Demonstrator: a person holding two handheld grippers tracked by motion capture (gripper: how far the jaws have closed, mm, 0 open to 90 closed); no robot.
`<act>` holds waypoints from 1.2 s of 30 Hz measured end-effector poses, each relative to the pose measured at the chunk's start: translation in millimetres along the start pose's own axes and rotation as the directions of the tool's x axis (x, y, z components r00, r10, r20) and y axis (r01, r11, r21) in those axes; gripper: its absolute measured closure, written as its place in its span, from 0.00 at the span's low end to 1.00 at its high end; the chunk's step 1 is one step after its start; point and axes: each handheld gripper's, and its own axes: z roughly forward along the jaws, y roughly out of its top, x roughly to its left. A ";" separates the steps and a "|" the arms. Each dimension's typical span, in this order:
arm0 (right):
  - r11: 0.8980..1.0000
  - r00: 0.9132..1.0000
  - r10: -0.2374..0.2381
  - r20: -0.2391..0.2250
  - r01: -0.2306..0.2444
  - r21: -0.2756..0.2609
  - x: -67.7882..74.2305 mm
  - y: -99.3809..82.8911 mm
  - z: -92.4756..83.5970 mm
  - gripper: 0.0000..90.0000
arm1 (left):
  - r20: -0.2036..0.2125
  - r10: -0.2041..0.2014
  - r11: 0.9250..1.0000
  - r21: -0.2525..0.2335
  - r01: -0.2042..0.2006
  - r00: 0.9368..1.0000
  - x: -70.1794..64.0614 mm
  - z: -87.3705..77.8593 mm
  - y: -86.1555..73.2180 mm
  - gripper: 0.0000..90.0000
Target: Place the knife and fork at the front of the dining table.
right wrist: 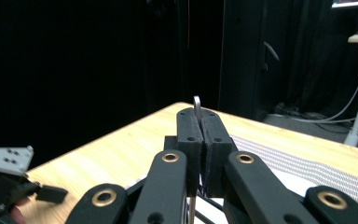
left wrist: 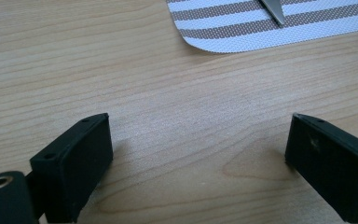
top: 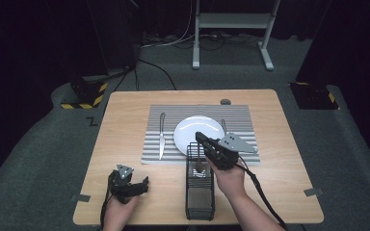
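Observation:
A black wire cutlery caddy (top: 200, 202) stands on the wooden table near its front edge. My right gripper (top: 200, 136) hovers over the caddy's far end, shut on the thin metal handle (right wrist: 196, 103) of a spoon (top: 200, 166), whose bowl hangs down inside the caddy. The jaws press together on the handle, and its tip pokes out above them at the right gripper (right wrist: 200, 119). My left gripper (top: 144, 183) rests low at the table's front left, open, with bare wood between its jaws at the left gripper (left wrist: 198, 144).
A striped placemat (top: 173, 115) carries a white plate (top: 192, 130), a knife (top: 162, 137) left of it and a fork (top: 223, 126) right of it. The placemat's corner (left wrist: 261, 32) and the knife tip (left wrist: 272, 11) lie ahead of the left gripper. A small dark object (top: 225, 101) sits at the far edge.

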 end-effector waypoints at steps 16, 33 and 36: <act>0.984 1.000 -0.028 -0.005 0.026 -0.178 11.5 47.8 -38.1 0.98 | 0.000 0.000 1.000 0.000 0.000 1.000 0.0 0.0 0.0 0.08; 0.959 0.993 -0.051 0.103 0.078 -0.271 -4.8 81.9 -85.5 0.98 | -0.001 0.000 1.000 0.000 0.000 1.000 -0.1 -0.1 0.0 0.08; 0.961 0.987 -0.056 0.152 0.094 -0.259 -15.2 76.7 -94.6 0.98 | -0.001 0.000 1.000 0.000 0.000 1.000 -0.1 -0.1 0.0 0.08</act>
